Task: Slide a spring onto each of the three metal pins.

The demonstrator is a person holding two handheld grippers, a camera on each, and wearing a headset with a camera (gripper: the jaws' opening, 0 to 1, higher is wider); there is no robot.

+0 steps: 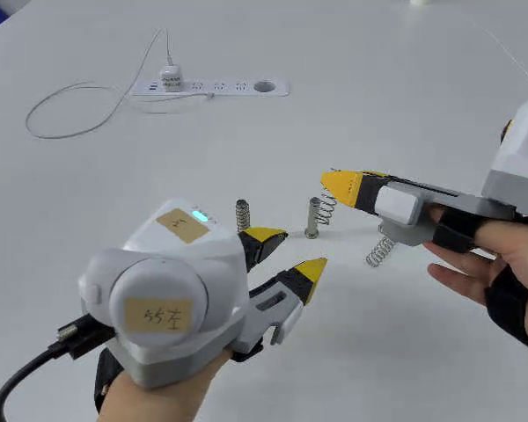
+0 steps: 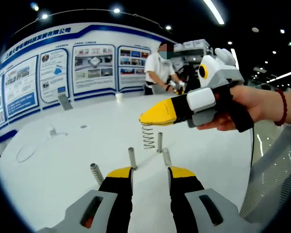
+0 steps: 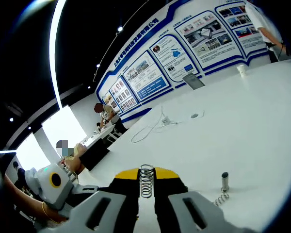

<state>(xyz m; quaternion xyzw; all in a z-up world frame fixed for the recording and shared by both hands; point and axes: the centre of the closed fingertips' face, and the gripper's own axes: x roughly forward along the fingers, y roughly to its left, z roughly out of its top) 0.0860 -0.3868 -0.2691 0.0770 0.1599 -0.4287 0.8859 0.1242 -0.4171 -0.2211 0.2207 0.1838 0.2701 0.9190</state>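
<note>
My right gripper [image 1: 336,183] comes in from the right, shut on the top of a spring [image 1: 326,207] that hangs beside a bare metal pin [image 1: 313,217]. In the right gripper view the spring [image 3: 146,180] stands between the yellow jaws, with the pin [image 3: 225,182] off to the right. To the left, another pin [image 1: 242,215] wears a spring. A loose spring [image 1: 380,252] lies on the white table [image 1: 378,79]. My left gripper [image 1: 289,252] is open just short of the pins; in the left gripper view a bare pin [image 2: 132,157] stands ahead of its jaws.
A white power strip [image 1: 209,87] with a plugged adapter and a looping white cable [image 1: 70,97] lies at the far left of the table. People stand at benches in the background [image 2: 157,68]. A gloved hand [image 1: 502,264] holds the right gripper.
</note>
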